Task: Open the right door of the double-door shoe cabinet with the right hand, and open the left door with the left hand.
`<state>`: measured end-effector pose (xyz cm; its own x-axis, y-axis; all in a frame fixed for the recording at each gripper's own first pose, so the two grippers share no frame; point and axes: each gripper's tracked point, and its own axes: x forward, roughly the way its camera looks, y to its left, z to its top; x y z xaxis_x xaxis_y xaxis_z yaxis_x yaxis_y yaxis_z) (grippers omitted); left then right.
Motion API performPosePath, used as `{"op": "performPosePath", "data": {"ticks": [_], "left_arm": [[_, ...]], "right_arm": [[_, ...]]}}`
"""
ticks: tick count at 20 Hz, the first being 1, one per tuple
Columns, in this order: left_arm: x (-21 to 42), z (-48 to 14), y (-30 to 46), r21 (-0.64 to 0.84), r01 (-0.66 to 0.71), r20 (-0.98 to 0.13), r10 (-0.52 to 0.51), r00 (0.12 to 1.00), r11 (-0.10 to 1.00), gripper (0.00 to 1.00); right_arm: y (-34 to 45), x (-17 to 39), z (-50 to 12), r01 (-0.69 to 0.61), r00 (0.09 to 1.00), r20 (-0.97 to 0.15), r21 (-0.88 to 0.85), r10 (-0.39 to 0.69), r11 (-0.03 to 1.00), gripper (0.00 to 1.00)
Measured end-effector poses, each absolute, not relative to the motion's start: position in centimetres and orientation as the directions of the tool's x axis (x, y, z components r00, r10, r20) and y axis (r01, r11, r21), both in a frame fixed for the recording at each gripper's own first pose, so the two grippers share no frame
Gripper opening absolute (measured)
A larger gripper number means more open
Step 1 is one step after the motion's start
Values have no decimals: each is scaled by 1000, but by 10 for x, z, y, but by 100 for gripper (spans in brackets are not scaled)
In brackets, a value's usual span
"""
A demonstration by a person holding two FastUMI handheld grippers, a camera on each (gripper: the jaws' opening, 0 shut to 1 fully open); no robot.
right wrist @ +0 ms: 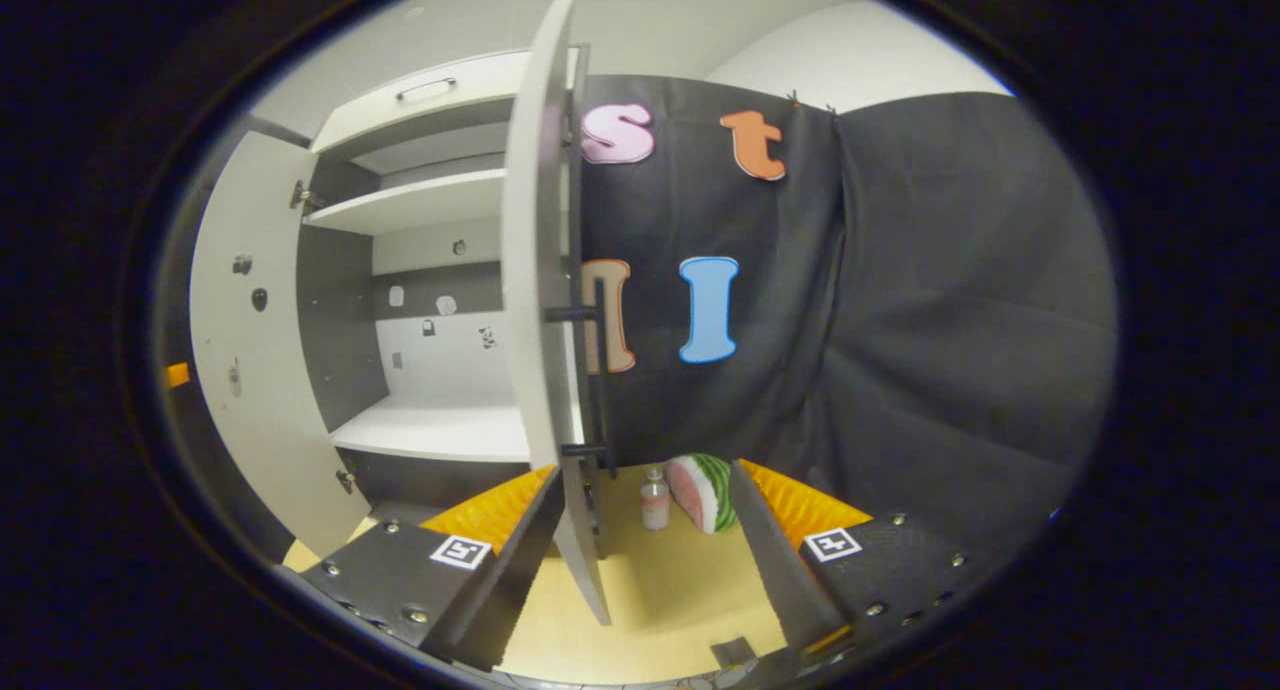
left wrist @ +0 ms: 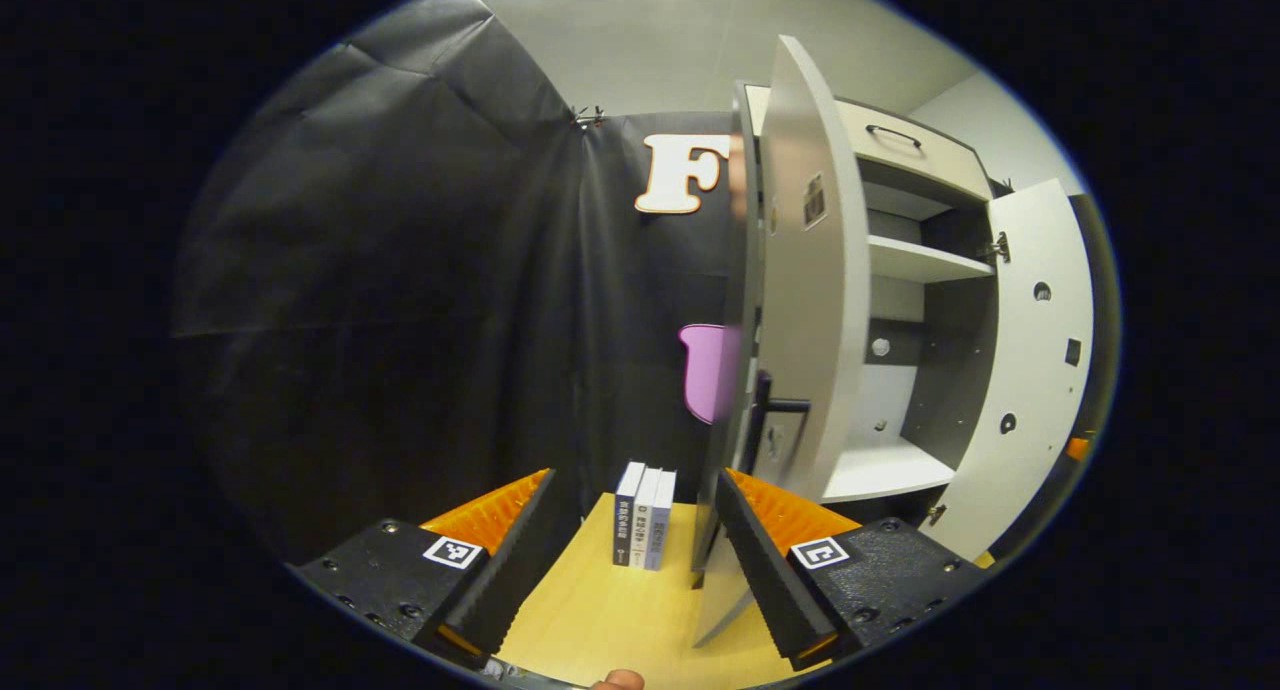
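Standing open on both sides, the shoe cabinet (left wrist: 905,260) showed its pale shelves and dark inner walls in both views, so the task looked close to done. In the left gripper view the left door (left wrist: 815,270) stood edge-on just right of centre, swung well out, with its dark bar handle (left wrist: 770,420) near the lower part; the left gripper (left wrist: 630,560) had its fingers spread wide, the door's lower edge standing just beside the right finger (left wrist: 770,560) and not pinched. Whether that finger touched the door could not be told. Far beyond sat a few books (left wrist: 644,515) upright on the wooden table (left wrist: 600,610), and the right door (left wrist: 1030,370) hung open at the far right. In the right gripper view the right door (right wrist: 535,270) stood edge-on with its bar handle (right wrist: 598,370) on the right face, its bottom edge reaching down between the spread fingers of the right gripper (right wrist: 640,560), close to the left finger (right wrist: 520,550) and gripped by neither. A small bottle (right wrist: 655,498) and a watermelon-patterned toy (right wrist: 703,492) sat on the table behind. The likely risk from here was a careless pull-back: a finger catching a door edge or handle could swing the door partly shut again, or push it hard against its hinges; a wide sweep of the right gripper could also knock the bottle over.
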<state>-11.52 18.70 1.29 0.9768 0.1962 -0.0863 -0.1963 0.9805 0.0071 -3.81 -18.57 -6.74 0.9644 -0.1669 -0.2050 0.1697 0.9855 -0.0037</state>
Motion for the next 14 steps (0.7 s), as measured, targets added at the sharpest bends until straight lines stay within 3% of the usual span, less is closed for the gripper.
{"op": "performPosePath", "data": {"ticks": [2, 3, 5, 7, 9, 10, 11, 12, 13, 14], "left_arm": [[-115, 26, 159, 4, -142, -75, 142, 987, 990, 99], [-114, 31, 147, 7, -119, -70, 120, 990, 993, 96], [-114, 42, 111, 16, -47, -55, 48, 997, 999, 96], [-110, 46, 80, 33, 22, -44, -21, 999, 999, 93], [-101, 48, 49, 35, 89, -37, -87, 995, 995, 96], [-96, 47, 36, 33, 116, -36, -115, 993, 993, 94], [-90, 47, 23, 35, 142, -31, -141, 989, 989, 94], [-85, 48, 13, 40, 163, -26, -162, 986, 986, 96], [-79, 49, 5, 46, 177, -21, -176, 984, 983, 96], [-73, 50, -2, 56, 184, -13, -184, 983, 981, 96]], "right_arm": [[-165, -40, -51, 155, 970, -185, -25, -157, 988, 98], [-159, -41, -48, 162, 968, -189, -30, -165, 986, 93], [-135, -44, -41, 150, 968, -201, -24, -151, 988, 100], [-108, -42, -35, 117, 972, -208, 8, -112, 993, 94], [-80, -33, -27, 74, 978, -198, 32, -67, 997, 100], [-67, -29, -23, 50, 981, -187, 35, -42, 998, 94], [-52, -24, -20, 25, 985, -174, 38, -18, 999, 100], [-39, -19, -17, 4, 986, -164, 43, 3, 999, 94], [-28, -14, -14, -22, 988, -152, 47, 29, 999, 94], [-19, -10, -10, -36, 989, -144, 48, 42, 998, 100]]}}
